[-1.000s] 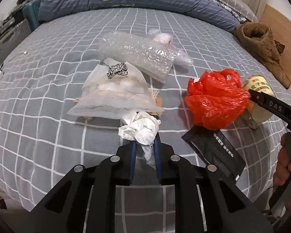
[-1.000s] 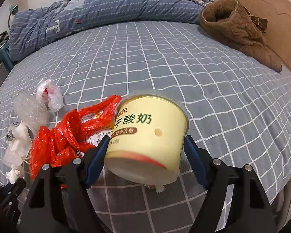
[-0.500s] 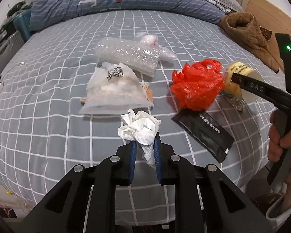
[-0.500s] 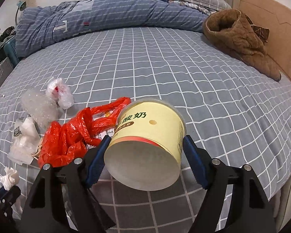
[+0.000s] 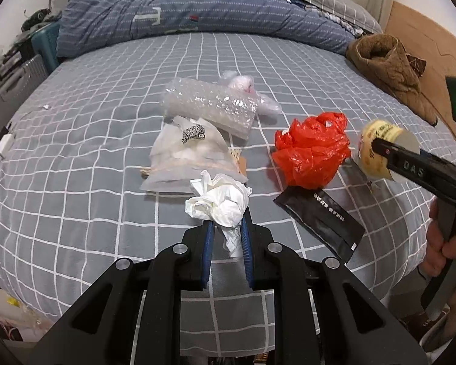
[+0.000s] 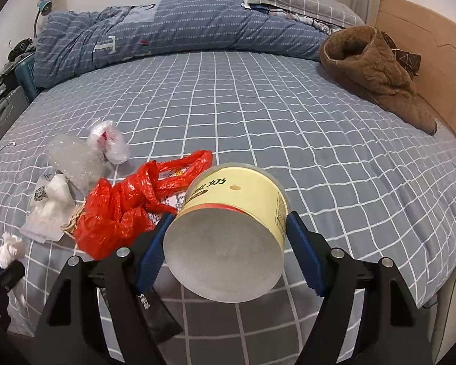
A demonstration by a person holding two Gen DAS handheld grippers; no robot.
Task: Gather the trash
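Observation:
My left gripper is shut on a crumpled white tissue, held just above the grey checked bed. My right gripper is shut on a pale yellow yoghurt tub, tipped with its base toward the camera and lifted off the bed; the same tub shows at the right of the left wrist view. On the bed lie a red plastic bag, a black sachet, a clear bag of white stuff, bubble wrap and a small knotted plastic bag.
A blue striped duvet is heaped along the far side of the bed. A brown fleece garment lies at the right by the wooden headboard. A person's hand grips the right tool's handle. Clutter stands beyond the bed's left edge.
Both grippers have risen and drawn back from the trash pile. The tub has come up off the bed and tipped base-first toward the camera. The tissue stays pinched in the left jaws.

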